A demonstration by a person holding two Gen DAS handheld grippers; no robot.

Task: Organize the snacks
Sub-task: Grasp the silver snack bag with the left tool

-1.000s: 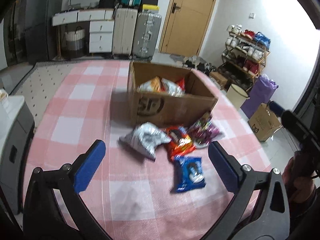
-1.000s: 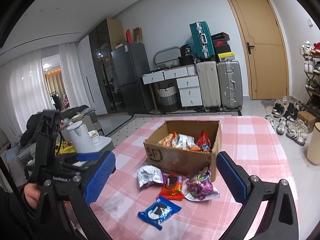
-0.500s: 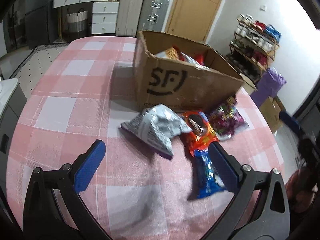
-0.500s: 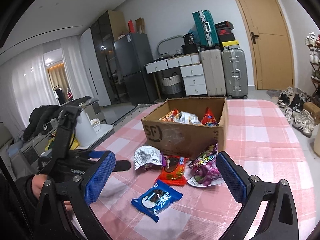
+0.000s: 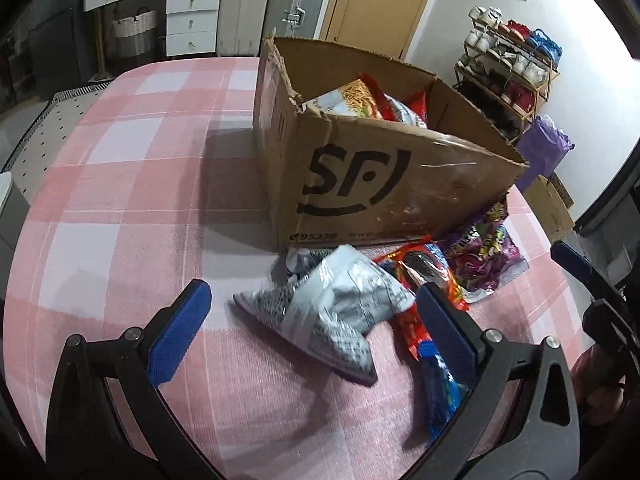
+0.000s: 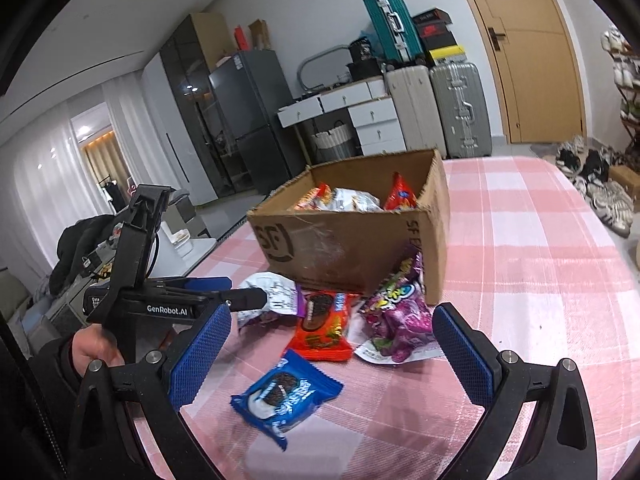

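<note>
Your left tongs stand apart, empty, with the silver bag between their tips. Your right tongs gape too, the blue packet lying just below them, before the box.

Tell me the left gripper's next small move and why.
Probably ease the left gripper down and shut it on the silver packet: its fingers are open with the packet lying between them on the table, in front of the cardboard box that already holds snacks.
</note>
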